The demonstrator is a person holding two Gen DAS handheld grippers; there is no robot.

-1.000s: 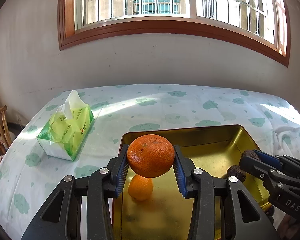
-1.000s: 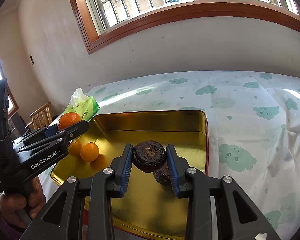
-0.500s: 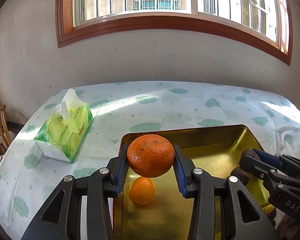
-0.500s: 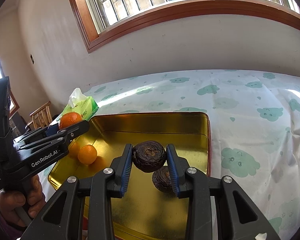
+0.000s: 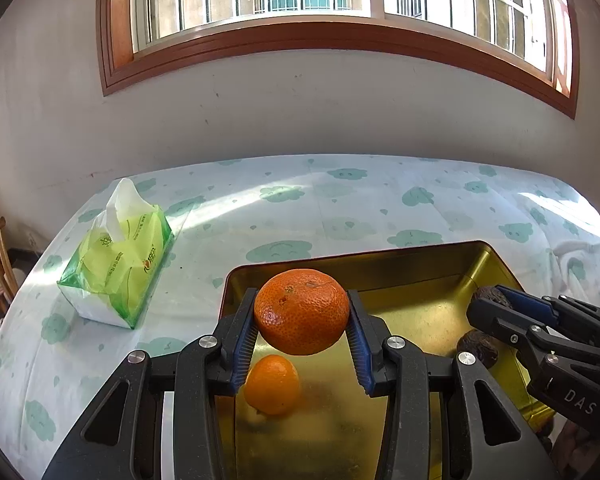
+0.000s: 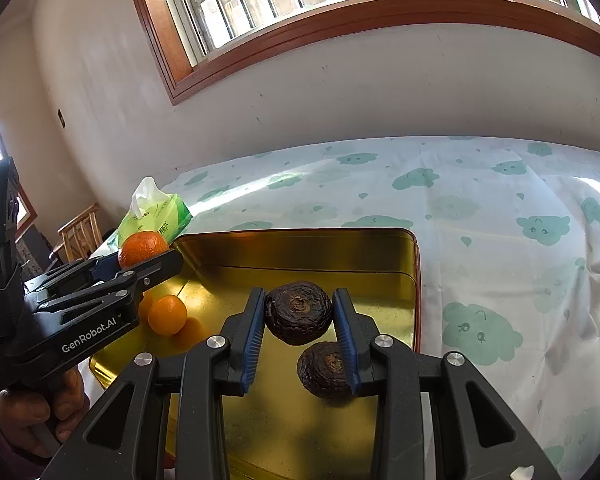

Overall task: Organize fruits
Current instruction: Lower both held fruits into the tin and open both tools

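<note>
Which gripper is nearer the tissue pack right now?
Left. The left gripper holds an orange over the tray's end beside the tissue pack; the right gripper is over the tray's far end.

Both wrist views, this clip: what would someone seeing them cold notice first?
Probably the big orange pinched in the left claw, held above the gold tray with a smaller orange lying on the tray floor beneath it. Next, the dark wrinkled fruit clamped in the right claw, over a second dark wrinkled fruit resting in the tray. A green tissue pack sits left of the tray.
</note>
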